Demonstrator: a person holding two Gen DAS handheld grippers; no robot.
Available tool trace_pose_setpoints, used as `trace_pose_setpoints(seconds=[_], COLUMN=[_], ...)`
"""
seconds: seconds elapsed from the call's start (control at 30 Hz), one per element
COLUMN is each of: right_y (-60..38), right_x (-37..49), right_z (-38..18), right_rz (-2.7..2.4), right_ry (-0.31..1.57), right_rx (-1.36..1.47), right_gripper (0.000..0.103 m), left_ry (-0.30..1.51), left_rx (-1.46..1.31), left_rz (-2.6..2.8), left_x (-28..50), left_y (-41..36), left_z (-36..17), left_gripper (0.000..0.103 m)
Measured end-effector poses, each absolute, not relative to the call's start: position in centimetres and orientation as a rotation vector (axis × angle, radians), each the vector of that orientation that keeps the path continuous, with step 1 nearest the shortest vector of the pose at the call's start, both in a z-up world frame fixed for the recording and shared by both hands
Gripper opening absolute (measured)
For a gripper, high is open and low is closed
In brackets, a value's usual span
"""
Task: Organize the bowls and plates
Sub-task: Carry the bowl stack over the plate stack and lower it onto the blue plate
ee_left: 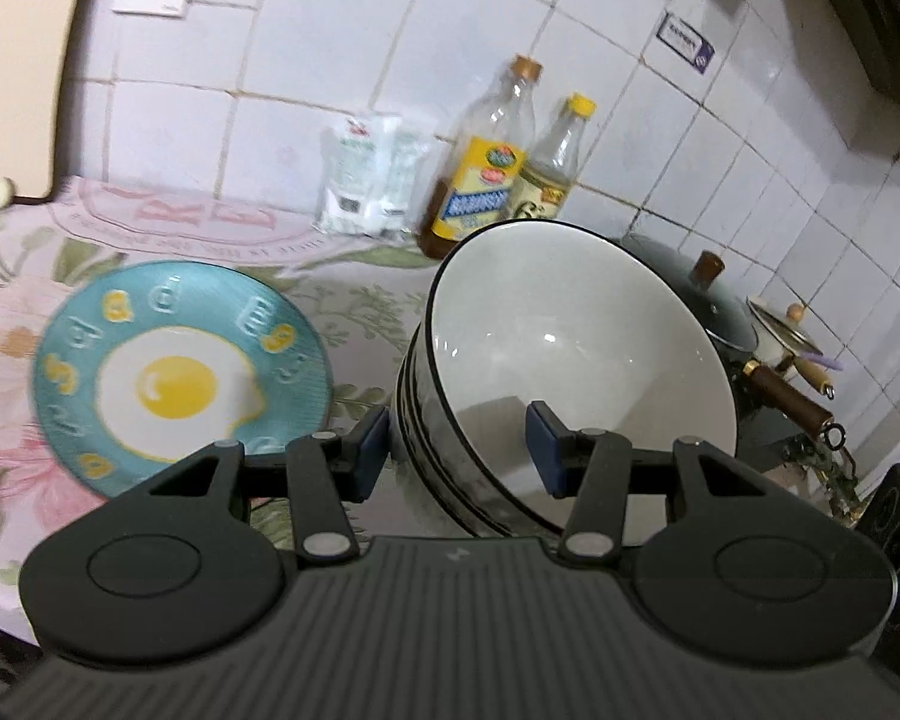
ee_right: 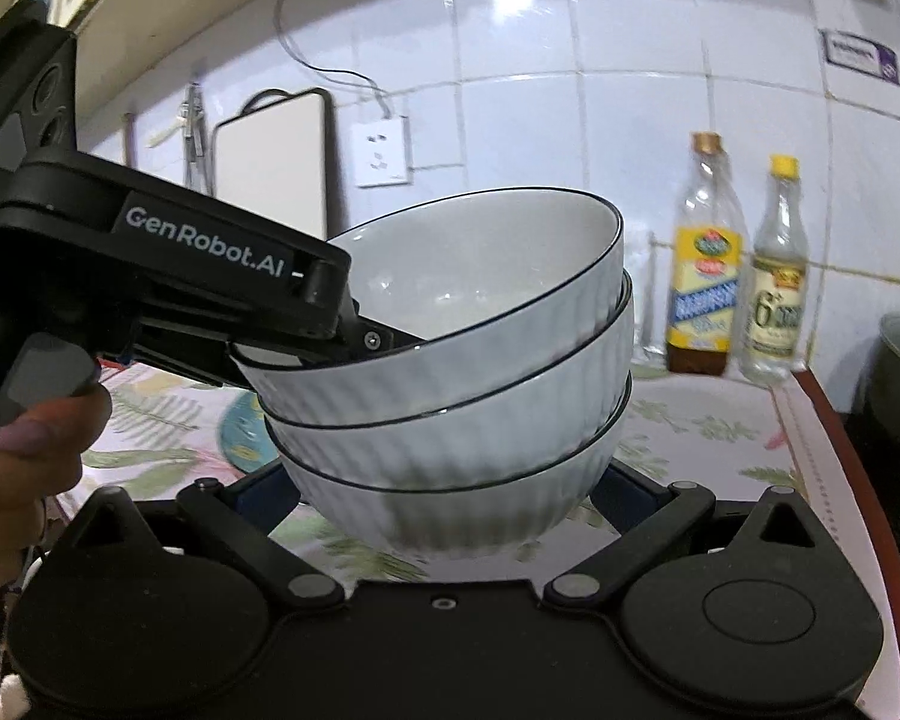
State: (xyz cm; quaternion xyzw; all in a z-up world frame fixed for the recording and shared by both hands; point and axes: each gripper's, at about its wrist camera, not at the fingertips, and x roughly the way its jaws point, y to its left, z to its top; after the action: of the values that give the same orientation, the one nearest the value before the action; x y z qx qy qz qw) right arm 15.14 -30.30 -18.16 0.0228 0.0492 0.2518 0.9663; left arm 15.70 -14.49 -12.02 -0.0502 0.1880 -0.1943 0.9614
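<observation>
Three white ribbed bowls w/ dark rims sit nested in a stack, tilted, on the tabletop, which has a floral cover. The top bowl leans toward the left-wrist cam. Left gripper has its jaws straddling the stack's near rim: one blue pad inside the top bowl, the other outside the wall. Gap still shows btwn pads and wall, so jaws are apart, not clamped. In the right-wrist view the left gripper reaches in from the left edge w/ a finger over the top bowl's rim.

Right gripper is low at the base of the stack, jaws spread wide to either side of the bottom bowl; can't tell if they touch it.

Teal plate w/ fried-egg print lies flat just left of the stack. Two bottles and a white bag stand along the tabletop's back edge at the tiled wall. Dark lidded pot past the right edge.
</observation>
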Motion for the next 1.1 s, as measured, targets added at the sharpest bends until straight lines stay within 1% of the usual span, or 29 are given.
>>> trace_pose_setpoints(seconds=[0.23, 0.4, 0.77, 1.1], right_y=[-27.2, -25.3, -21.2, -18.6], right_x=[14.5, 15.4, 20.1, 24.0], right_z=[-17.0, -16.8, -16.1, -16.4], right_rz=[0.549, 0.589, 0.638, 0.638], right_ry=[0.086, 0.092, 0.096, 0.133], right_rx=[0.022, 0.026, 0.019, 0.009], right_gripper=[0.103, 0.103, 0.103, 0.103], left_ry=[0.325, 0.311, 0.301, 0.338], left_rx=[-0.114, -0.112, -0.144, -0.165], left_rz=[-0.346, -0.297, -0.231, -0.240], left_x=[13.9, 14.1, 18.5, 22.9], left_y=[-11.2, -9.2, -4.7, -2.0], left_z=[-11.0, -10.6, -10.1, -11.0], left_gripper=[0.048, 0.048, 0.048, 0.048])
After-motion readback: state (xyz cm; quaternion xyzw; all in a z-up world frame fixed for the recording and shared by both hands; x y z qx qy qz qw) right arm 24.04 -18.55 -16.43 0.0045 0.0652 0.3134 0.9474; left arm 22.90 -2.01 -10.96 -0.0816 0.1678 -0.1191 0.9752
